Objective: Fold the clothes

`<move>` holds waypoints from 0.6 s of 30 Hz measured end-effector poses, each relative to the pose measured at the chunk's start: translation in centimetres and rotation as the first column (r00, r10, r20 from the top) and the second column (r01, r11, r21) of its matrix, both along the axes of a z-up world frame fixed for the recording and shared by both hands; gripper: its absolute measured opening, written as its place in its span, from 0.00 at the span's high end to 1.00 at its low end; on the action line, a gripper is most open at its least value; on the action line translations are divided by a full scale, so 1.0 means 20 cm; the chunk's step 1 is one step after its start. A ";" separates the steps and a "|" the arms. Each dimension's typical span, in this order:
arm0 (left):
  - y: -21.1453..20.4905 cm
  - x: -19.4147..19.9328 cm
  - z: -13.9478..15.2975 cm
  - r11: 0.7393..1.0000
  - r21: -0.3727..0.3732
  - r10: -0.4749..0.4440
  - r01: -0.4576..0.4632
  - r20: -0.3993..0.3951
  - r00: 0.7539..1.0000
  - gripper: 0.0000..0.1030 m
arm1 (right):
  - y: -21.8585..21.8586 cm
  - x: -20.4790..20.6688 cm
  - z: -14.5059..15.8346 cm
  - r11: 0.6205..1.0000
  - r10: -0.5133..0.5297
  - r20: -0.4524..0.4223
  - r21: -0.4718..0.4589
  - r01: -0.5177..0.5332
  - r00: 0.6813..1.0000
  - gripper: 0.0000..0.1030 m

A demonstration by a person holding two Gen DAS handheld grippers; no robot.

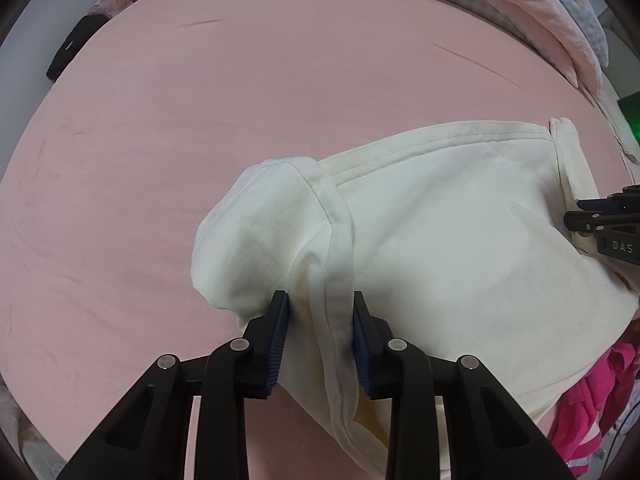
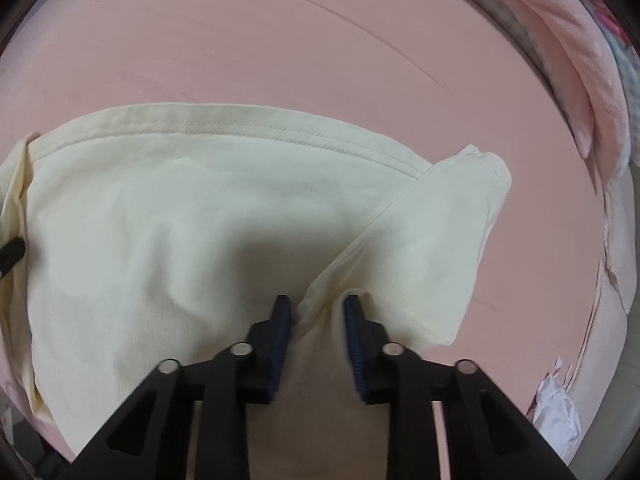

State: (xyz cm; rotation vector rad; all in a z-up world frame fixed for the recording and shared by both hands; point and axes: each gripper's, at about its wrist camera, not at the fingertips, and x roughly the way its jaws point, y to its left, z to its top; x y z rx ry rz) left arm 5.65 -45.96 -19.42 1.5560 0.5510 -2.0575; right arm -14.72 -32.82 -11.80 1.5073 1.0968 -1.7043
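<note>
Bed, pink sheet, mostly bare. Cream shirt lies flat on the near side, hem edge facing away, body spread between both grippers. Pile of bedding along the far edge, pink clothes at the near right, both well clear of the shirt.

Left sleeve is bunched and puffed up, not flat. Right sleeve lies flatter, angled outward over the sheet.

Left gripper: pointing steeply down, narrowed onto a ridge of fabric at the sleeve seam, pads touching cloth on both sides, so it's pinching the shirt. Right gripper: same posture at the opposite armpit, a small tuck of fabric between the pads; contact looks lighter here, the right pad seems only just on the cloth.

Step in hand, my read: grab both sleeve joints to fold the sides in or lift for the first fold.

To do it well:
- Confirm the right pinch has both layers before lifting; a one-layer grab will peel the shirt open.
- Lift both grippers together and level, or the body skews.
- Shake out or flatten the left sleeve first, otherwise the lump gets folded in.
- Keep the hem edge straight on the sheet as the reference line.
- Move slowly; thin knit slips out of a shallow pinch.
</note>
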 end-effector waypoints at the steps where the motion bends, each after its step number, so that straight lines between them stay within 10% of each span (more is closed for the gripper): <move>1: 0.00 0.00 0.00 1.000 0.005 0.005 -0.005 0.000 1.000 0.74 | 0.01 -0.01 0.01 1.000 0.005 0.008 -0.005 -0.005 1.000 0.83; 18: -0.05 0.12 0.11 0.999 0.023 0.037 -0.037 -0.022 0.999 0.75 | 0.22 -0.18 0.32 0.999 -0.024 -0.026 -0.029 0.023 0.999 0.90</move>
